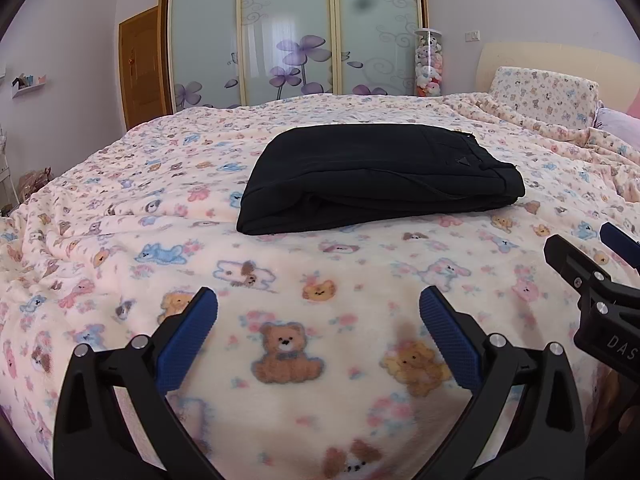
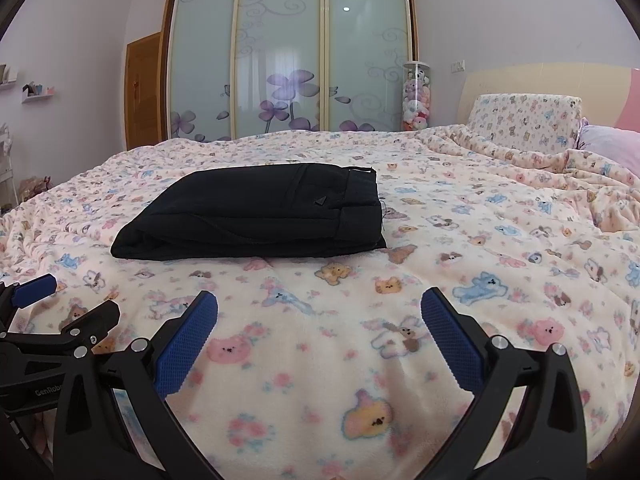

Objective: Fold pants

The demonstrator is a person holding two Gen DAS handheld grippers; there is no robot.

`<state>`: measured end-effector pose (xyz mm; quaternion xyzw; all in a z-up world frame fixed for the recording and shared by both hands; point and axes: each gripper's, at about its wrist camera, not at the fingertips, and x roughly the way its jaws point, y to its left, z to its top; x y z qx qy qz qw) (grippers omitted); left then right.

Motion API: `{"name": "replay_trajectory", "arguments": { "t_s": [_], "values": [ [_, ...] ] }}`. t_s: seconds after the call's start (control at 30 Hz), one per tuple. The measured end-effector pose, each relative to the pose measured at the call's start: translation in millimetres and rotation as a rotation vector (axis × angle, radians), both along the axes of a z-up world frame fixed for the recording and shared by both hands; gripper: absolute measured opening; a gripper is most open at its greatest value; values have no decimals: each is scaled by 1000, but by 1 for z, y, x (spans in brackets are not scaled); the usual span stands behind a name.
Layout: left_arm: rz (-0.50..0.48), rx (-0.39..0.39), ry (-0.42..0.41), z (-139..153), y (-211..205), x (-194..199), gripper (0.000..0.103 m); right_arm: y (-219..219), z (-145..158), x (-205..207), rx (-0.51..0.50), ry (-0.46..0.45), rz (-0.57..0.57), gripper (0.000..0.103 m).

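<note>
My left gripper (image 1: 318, 312) stood wide, its blue pads apart over the teddy-bear blanket (image 1: 120, 200) with nothing between them. My right gripper (image 2: 319, 314) was just as wide and just as empty, and the two hung side by side at the near edge of the bed, each showing at the edge of the other's view.

The pants (image 1: 376, 176) lay ahead of both, toward the middle of the bed, apart from my fingers and already a compact black stack of several layers. Its long axis ran left to right across my line of sight, the rounded fold at the left end and the waistband (image 2: 360, 204) at the right end. From my left gripper the bundle sat ahead and slightly right; from my right gripper it sat ahead and to the left, so neither looked clearly nearer. I judged the folding essentially finished, with at most a tidy-up left.
</note>
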<state>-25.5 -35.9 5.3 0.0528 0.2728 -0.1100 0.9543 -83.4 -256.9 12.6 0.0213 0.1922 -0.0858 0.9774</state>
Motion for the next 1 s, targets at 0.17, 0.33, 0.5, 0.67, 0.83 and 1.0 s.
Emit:
{"name": "replay_trajectory", "arguments": {
  "t_s": [0.17, 0.33, 0.5, 0.67, 0.83, 1.0],
  "values": [
    [1, 0, 0, 0, 0, 0, 101, -2, -4, 0, 1, 7, 6, 102],
    [1, 0, -1, 0, 0, 0, 101, -3, -4, 1, 1, 8, 6, 102],
    [11, 0, -11, 1, 1, -1, 101, -4, -6, 1, 5, 19, 10, 102],
    [10, -3, -12, 1, 2, -1, 101, -6, -6, 2, 8, 25, 11, 102],
    [8, 0, -5, 0, 1, -1, 101, -7, -6, 3, 9, 28, 12, 102],
    [6, 0, -1, 0, 0, -1, 101, -10, -7, 5, 14, 34, 13, 102]
  ]
}}
